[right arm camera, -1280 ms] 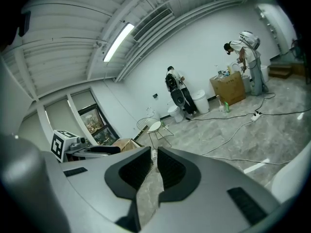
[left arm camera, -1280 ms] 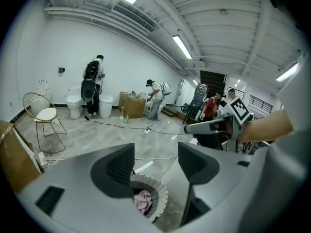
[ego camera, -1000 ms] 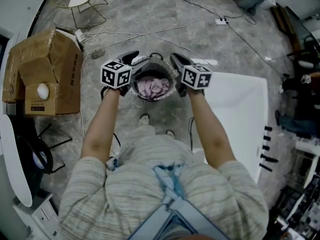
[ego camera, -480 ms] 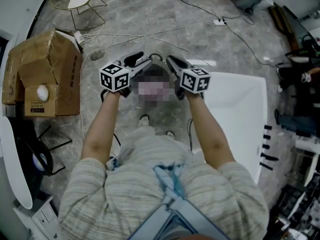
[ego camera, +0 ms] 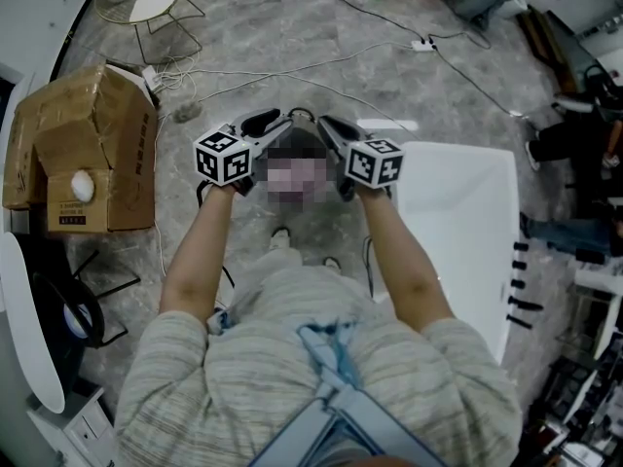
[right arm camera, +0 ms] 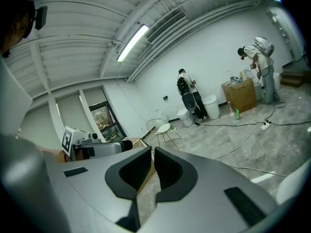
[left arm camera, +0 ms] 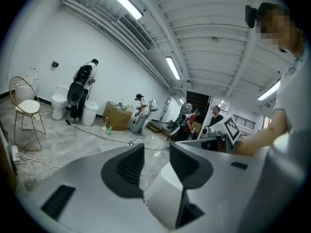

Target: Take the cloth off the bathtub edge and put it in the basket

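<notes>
Both grippers hover side by side over the dark basket [ego camera: 302, 129], which stands on the floor just left of the white bathtub [ego camera: 458, 222]. A blurred patch covers most of the basket, so the cloth inside cannot be made out now. My left gripper [ego camera: 277, 123] [left arm camera: 156, 149] is open; its jaws have just been closing and only floor shows in the gap. My right gripper [ego camera: 329, 126] [right arm camera: 152, 152] is shut with nothing between its pads.
A cardboard box [ego camera: 92, 144] stands at the left and a wire chair [ego camera: 156, 3] at the top left. Cables [ego camera: 389, 42] run across the marble floor beyond the basket. Several people [left arm camera: 82, 89] stand by the far wall.
The left gripper's jaws have narrowed. Both grippers stay above the basket, the right one shifted slightly. One second ago the pink cloth showed lying in the basket.
</notes>
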`<state>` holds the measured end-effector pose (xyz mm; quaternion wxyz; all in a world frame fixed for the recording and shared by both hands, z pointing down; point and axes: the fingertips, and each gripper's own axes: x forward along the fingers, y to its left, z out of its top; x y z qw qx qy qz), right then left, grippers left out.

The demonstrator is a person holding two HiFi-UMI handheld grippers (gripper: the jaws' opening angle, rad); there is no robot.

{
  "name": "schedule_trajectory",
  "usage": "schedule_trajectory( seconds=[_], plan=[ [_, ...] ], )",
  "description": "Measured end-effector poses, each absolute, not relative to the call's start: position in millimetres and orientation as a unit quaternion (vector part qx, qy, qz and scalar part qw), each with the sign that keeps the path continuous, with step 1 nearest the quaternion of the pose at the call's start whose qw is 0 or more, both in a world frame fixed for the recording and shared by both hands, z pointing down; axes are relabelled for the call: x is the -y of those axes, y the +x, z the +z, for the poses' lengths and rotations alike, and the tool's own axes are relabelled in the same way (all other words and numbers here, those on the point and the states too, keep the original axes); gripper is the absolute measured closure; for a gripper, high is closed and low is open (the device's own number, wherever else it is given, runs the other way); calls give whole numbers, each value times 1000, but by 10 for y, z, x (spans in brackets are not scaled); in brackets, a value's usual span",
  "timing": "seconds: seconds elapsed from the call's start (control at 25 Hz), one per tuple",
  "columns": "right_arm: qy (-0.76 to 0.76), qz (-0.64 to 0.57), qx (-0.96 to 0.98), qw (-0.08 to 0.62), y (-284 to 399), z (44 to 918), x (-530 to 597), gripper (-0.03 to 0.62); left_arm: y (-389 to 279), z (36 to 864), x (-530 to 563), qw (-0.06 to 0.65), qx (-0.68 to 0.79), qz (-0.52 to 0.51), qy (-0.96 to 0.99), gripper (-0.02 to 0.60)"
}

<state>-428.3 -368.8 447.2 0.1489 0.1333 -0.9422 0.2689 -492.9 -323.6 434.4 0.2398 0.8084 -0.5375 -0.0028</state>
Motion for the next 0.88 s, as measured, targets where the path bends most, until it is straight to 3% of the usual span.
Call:
schedule_trajectory(
  seconds=[0.08, 0.2, 0.24, 0.88],
  plan=[
    [133, 269, 943, 147, -4262, 4470, 3682, 572, -4931, 4359, 3230, 238, 541, 4, 807, 438],
    [127, 269, 946, 131, -4227, 4397, 3648, 572, -4935, 4360, 3224, 234, 551, 14, 801, 562],
    [124, 267, 948, 124, -4211, 4360, 3632, 572, -4925, 4351, 3222, 232, 553, 15, 801, 578],
    [116, 259, 953, 108, -4030, 4253, 3576, 592, -4801, 4312, 3258, 231, 547, 10, 804, 578]
  ],
)
